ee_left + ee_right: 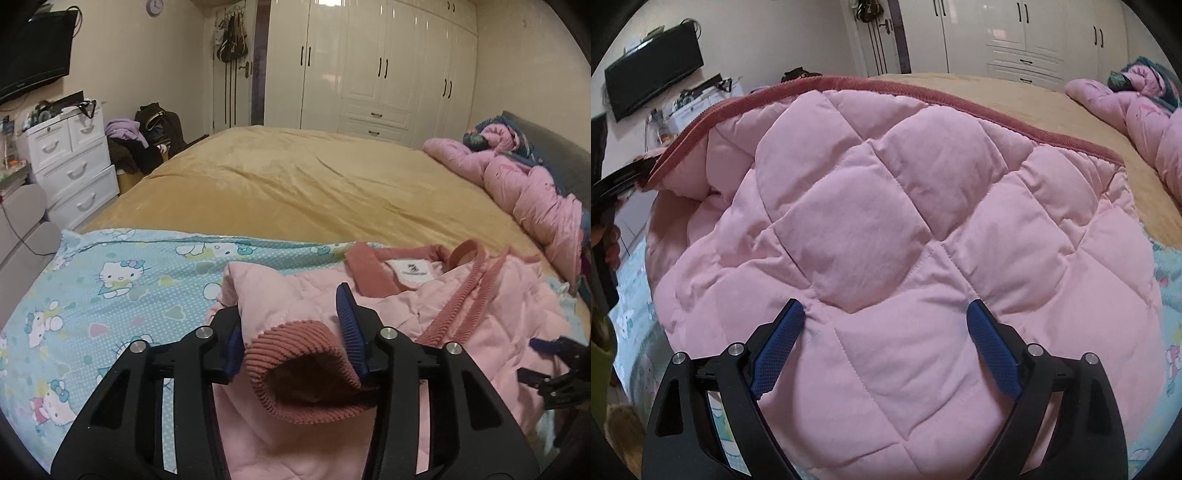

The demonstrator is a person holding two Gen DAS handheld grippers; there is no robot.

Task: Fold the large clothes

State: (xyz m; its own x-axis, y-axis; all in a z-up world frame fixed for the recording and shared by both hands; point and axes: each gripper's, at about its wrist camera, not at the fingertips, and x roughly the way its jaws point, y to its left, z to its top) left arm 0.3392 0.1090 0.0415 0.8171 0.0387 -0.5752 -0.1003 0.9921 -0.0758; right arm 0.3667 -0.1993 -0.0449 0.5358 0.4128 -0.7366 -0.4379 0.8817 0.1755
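My left gripper [291, 325] has the pink jacket's [491, 295] ribbed cuff [295, 373] between its slackened jaws, pads barely touching, on the cartoon sheet [122, 280]. I judge a sleeve fold just laid. My right gripper [886, 325] hovers wide open over the quilted body; next I need an edge. The hem is hidden.

Jacket [461, 295] on sheet [110, 280], bed [295, 184]
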